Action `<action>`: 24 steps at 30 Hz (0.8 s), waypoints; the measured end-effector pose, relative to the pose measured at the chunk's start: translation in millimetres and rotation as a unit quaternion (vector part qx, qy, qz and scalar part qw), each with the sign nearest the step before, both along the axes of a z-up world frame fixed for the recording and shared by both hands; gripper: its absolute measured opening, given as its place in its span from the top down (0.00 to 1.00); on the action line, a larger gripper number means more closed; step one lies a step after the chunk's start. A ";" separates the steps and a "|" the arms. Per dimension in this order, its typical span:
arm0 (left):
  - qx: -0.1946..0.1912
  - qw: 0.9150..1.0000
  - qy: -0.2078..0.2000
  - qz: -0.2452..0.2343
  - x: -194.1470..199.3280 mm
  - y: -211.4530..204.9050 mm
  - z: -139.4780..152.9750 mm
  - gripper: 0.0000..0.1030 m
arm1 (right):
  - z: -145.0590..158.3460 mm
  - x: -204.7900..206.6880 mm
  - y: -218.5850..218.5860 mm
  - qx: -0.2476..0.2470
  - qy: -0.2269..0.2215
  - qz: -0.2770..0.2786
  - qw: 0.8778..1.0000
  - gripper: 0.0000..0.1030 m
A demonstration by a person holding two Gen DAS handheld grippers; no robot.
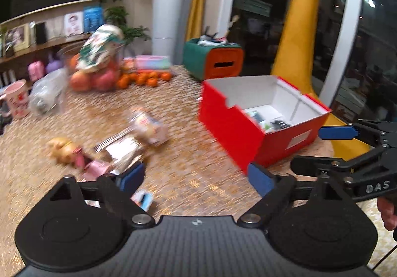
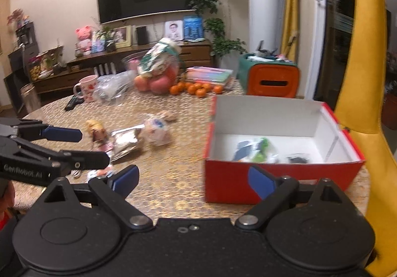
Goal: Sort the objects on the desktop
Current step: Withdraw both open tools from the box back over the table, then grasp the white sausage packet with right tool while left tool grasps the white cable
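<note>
A red box (image 1: pixel 233 133) with a white inside stands open on the table and holds several small items (image 2: pixel 258 150); it also shows in the right wrist view (image 2: pixel 280 177). Loose on the table to its left lie a small blonde doll (image 2: pixel 98 134), a silver packet (image 2: pixel 126 141) and a clear wrapped snack (image 2: pixel 156 131); the left wrist view shows them blurred, doll (image 1: pixel 64 150), snack (image 1: pixel 148 128). My left gripper (image 1: pixel 196 179) is open and empty above the table near the packets. My right gripper (image 2: pixel 193 180) is open and empty in front of the box.
At the far side are a pink mug (image 2: pixel 86 88), a clear plastic bag (image 2: pixel 111 89), apples and several oranges (image 2: pixel 196 88), a stack of books (image 2: pixel 211 76) and a green-orange container (image 2: pixel 270 78). A yellow chair (image 2: pixel 367 78) stands right of the table.
</note>
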State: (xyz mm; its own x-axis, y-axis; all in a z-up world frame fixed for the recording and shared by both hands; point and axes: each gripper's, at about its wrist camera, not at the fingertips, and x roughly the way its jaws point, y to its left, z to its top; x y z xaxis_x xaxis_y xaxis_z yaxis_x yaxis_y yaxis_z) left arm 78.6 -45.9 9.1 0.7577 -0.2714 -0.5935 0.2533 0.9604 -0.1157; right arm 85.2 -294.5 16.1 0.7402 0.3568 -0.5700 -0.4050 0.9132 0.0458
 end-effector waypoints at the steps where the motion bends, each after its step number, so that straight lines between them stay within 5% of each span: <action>1: 0.001 1.000 0.002 0.008 -0.8 8.3 -4.2 0.00 | -2.2 -1.2 6.2 -0.002 -0.001 0.007 1.000 0.07; 11: 0.021 0.997 0.027 0.075 -1.0 78.1 -41.8 0.00 | -30.4 0.9 64.8 -0.004 0.005 0.059 0.998 0.01; 24: 0.042 0.992 0.064 0.104 24.7 115.0 -86.8 0.00 | -72.5 17.1 134.0 -0.045 0.018 0.130 0.990 0.01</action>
